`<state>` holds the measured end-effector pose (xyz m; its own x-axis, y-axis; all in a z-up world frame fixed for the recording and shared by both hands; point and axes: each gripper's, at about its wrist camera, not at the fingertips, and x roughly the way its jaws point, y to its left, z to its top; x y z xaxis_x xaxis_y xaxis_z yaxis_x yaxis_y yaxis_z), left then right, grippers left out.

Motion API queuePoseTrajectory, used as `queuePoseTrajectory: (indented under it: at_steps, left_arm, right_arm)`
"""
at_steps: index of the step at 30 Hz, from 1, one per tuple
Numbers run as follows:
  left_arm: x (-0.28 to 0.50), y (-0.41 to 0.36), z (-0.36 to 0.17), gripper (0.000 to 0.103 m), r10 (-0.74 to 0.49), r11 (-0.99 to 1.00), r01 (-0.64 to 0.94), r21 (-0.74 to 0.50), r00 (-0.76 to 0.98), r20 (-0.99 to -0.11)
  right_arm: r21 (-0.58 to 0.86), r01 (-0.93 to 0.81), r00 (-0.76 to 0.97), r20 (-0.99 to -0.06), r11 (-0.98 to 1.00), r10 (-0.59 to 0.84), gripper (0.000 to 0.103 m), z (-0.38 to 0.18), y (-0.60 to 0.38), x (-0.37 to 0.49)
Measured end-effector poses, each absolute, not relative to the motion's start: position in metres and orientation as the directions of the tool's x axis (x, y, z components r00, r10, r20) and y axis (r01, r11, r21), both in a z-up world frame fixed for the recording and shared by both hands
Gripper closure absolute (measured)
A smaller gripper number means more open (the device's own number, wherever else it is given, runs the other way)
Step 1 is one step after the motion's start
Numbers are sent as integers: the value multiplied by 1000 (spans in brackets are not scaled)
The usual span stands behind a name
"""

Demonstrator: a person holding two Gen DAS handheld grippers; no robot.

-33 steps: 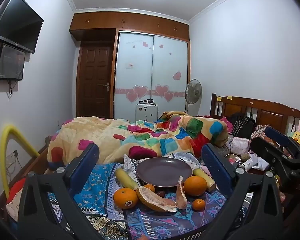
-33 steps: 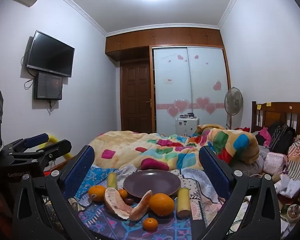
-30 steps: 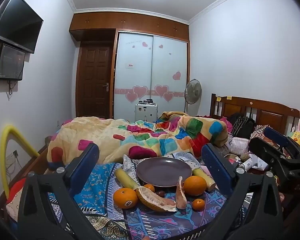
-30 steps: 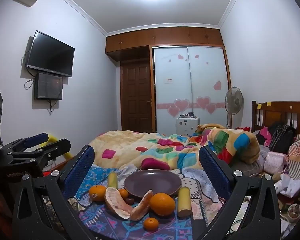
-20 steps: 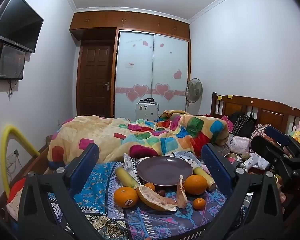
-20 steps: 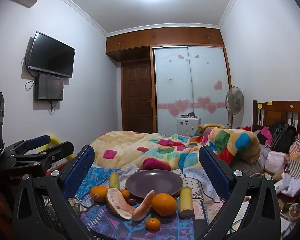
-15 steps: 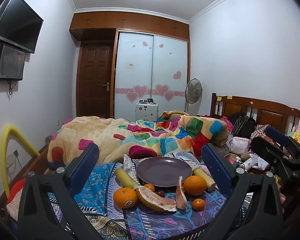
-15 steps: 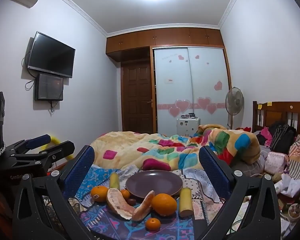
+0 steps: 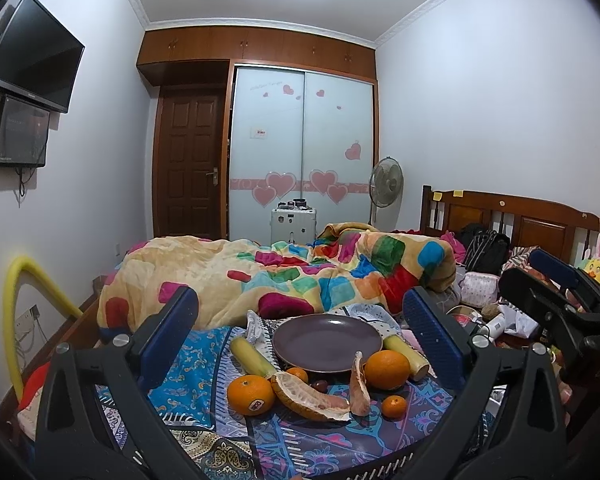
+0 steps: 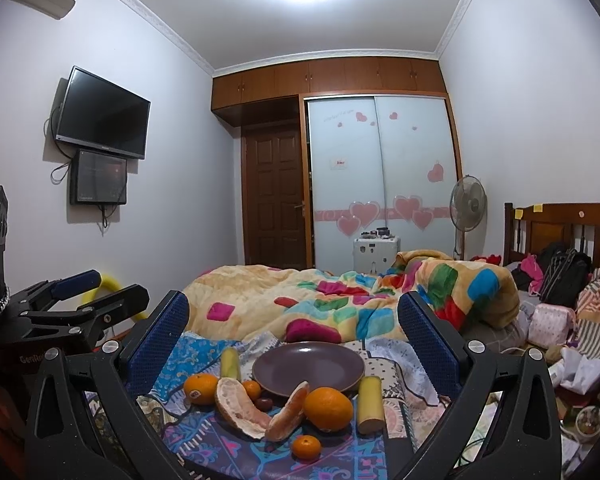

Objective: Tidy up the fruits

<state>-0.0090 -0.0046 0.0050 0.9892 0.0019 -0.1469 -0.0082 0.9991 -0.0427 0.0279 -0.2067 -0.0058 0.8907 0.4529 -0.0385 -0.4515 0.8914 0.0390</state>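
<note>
I am seeing the purple plate (image 9: pixel 326 338) sitting bare, so nothing is sorted yet. Around its near rim, from eight to four o'clock, two large oranges (image 9: pixel 251 394), pomelo segments (image 9: pixel 312 398), small tangerines (image 9: pixel 394 406) and yellow cane pieces (image 9: pixel 252 357) are lying on the patterned cloth (image 9: pixel 188 376). My left gripper (image 9: pixel 300 344) and right gripper (image 10: pixel 292 350) are both hovering with fingers spread, gripping nothing. All the fruit is waiting.

Access to plate (image 10: pixel 308 368): front obstructed.
Oranges (image 10: pixel 328 403), pomelo pieces (image 10: pixel 240 402) line near rim; yellow cylinders (image 10: pixel 371 404) flank both sides.
</note>
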Motion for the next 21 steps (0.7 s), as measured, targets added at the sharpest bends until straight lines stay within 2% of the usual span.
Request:
queuePoseTrajectory:
  at_steps: [21]
  left_arm:
    - [-11, -6, 6, 0, 4, 999, -10, -37, 989, -146]
  right_arm:
    - [39, -458, 887, -43, 888, 459, 0, -11, -203, 29]
